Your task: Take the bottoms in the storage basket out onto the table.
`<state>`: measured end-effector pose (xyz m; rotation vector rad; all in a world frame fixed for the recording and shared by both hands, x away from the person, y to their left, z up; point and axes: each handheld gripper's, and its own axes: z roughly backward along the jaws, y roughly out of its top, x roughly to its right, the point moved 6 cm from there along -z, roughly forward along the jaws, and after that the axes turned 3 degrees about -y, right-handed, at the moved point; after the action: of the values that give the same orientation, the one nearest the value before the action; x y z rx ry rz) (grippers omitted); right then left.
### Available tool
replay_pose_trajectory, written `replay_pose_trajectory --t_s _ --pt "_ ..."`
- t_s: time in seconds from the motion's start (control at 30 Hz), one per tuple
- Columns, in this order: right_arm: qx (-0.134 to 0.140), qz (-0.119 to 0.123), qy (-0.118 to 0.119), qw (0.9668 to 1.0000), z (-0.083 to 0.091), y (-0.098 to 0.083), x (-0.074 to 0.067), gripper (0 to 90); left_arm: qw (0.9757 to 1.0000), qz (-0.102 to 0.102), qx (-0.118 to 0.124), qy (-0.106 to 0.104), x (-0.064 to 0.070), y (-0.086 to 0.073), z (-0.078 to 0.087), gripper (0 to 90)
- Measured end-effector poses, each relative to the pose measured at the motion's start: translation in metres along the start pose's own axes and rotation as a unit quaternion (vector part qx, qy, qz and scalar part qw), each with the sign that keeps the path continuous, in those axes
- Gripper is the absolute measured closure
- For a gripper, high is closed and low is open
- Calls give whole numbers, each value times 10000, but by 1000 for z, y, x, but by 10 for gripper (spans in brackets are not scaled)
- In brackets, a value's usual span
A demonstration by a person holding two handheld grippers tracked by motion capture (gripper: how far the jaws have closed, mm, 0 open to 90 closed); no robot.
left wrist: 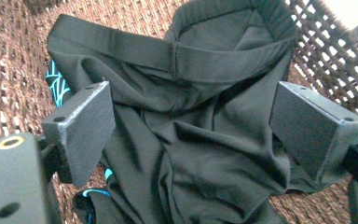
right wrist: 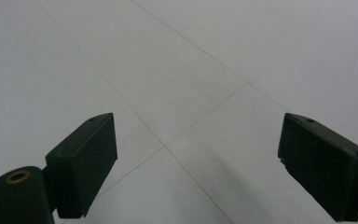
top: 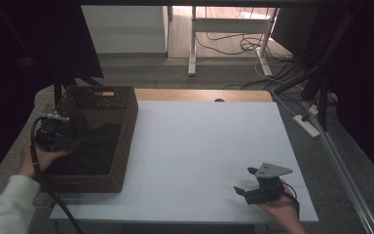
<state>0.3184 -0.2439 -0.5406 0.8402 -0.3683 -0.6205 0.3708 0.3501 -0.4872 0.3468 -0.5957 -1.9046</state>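
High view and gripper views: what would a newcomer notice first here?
First, the brown wicker basket at the table's left, with a crumpled black garment inside. The left gripper hangs open just above that garment, while the right gripper waits open over the white tabletop.

Flat white rectangular tabletop sheet [top: 204,146], faint seam lines crossing, on light wooden table [top: 199,94]. Dark brown woven wicker basket [top: 122,146] directly on sheet, around left gripper [top: 56,132]. Right gripper [top: 254,187] low over bare sheet, well apart from basket, seams crossing just ahead of it.
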Motion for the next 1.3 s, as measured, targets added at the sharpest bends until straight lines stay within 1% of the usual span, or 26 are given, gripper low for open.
replay_pose_trajectory --t_s 0.2,0.5,0.67,0.77,0.9,1.0,1.17,1.27,1.3 --pt "-36 26 15 10000 -1 -1 0 118 10000 -16 -74 29 0 4 -6 149" --pt "-83 26 23 10000 -2 -2 -1 118 9998 -52 -185 -1 2 5 -16 147" --pt "-104 38 17 9999 -2 -2 -1 118 9996 -15 -272 -50 2 4 -21 145" --pt "-115 40 20 9999 -3 -3 -1 118 9991 -19 -417 -47 2 3 -26 135" --pt "-126 46 24 9999 -3 -3 -2 118 9989 -7 -469 -35 1 3 -29 131" --pt "-143 47 29 9999 -3 -3 -1 118 9984 -14 -556 -40 1 2 -33 122" --pt "-157 50 24 9999 -3 -3 -1 118 9974 -52 -720 -69 2 -1 -40 105" --pt "-163 49 25 9999 -3 -3 -1 118 9967 -77 -809 -51 1 -2 -43 98" --pt "-167 46 28 9998 -3 -4 -1 118 9958 -101 -905 -96 2 -4 -45 91"
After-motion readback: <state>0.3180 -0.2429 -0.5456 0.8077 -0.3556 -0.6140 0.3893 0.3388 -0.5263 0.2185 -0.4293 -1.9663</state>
